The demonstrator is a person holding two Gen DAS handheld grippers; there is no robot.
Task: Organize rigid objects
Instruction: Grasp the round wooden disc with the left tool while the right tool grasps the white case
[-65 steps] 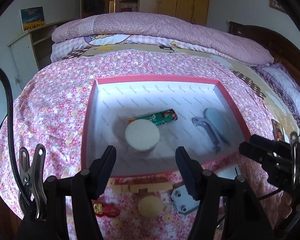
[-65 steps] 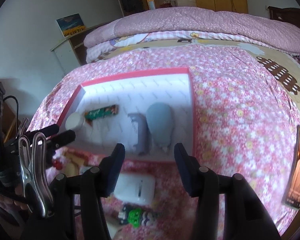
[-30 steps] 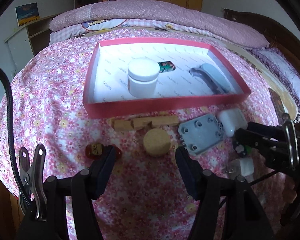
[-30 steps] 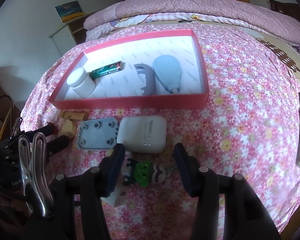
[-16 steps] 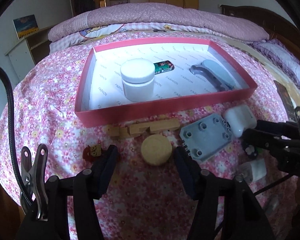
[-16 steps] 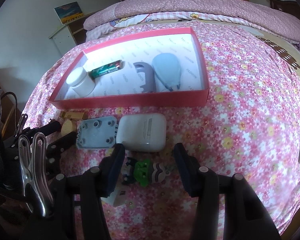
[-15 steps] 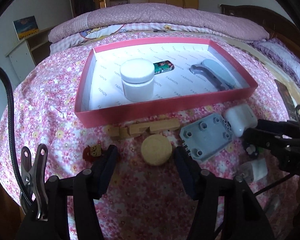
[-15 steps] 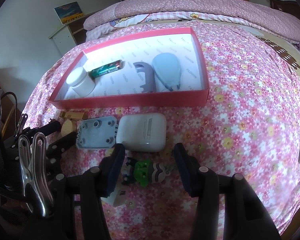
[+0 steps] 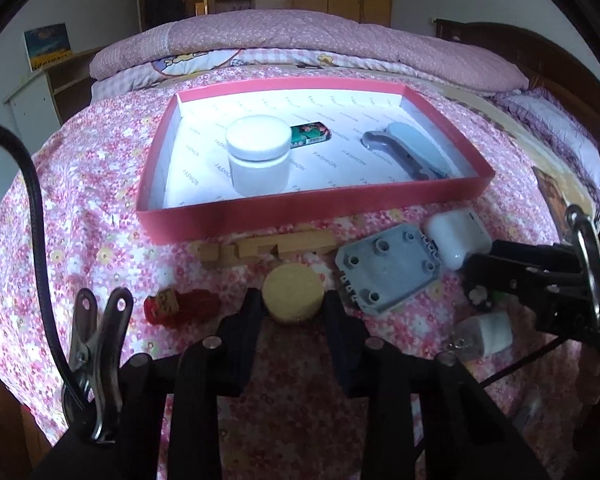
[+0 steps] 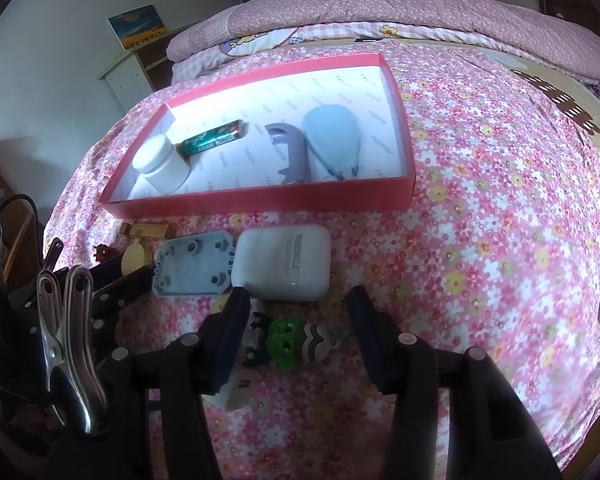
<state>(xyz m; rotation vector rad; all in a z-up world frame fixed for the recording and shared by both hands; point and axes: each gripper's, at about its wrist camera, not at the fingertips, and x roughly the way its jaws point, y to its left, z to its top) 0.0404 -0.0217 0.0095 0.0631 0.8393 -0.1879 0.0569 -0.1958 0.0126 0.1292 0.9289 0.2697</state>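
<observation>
- Jaws of our left gripper (image 9: 293, 304) are clamped on the round cork-coloured disc (image 9: 293, 291), one pad on each side of its rim, with the disc resting on the flowered bedspread (image 9: 84, 184).
- Our right gripper (image 10: 296, 316) stands with its jaws apart and nothing pressed between them; the green toy figure (image 10: 288, 340) lies on the cover below the gap.
- Just beyond the disc lie the wooden blocks (image 9: 268, 246), and beyond them the near wall of the red tray (image 9: 300, 216), which holds a white jar (image 9: 259, 154), a green battery (image 9: 310, 134), a grey tool (image 9: 396, 156) and a pale blue case (image 9: 420, 148).
- We judge the step in hand to be carrying the disc into the tray, and doing it well means lifting straight up first, so the disc clears the blocks and the tray wall.
- We would aim for the bare floor between the jar and the grey tool, or to the jar's left, and set the disc flat before letting go.
- Beside the disc sit a red trinket (image 9: 168, 304) and a grey plate (image 9: 388, 268); a level, unhurried lift should leave both alone.
- Still outside the tray: the white earbud case (image 10: 284, 262), the white plug (image 9: 484, 336) and the green figure, work that we think falls to the right side.
</observation>
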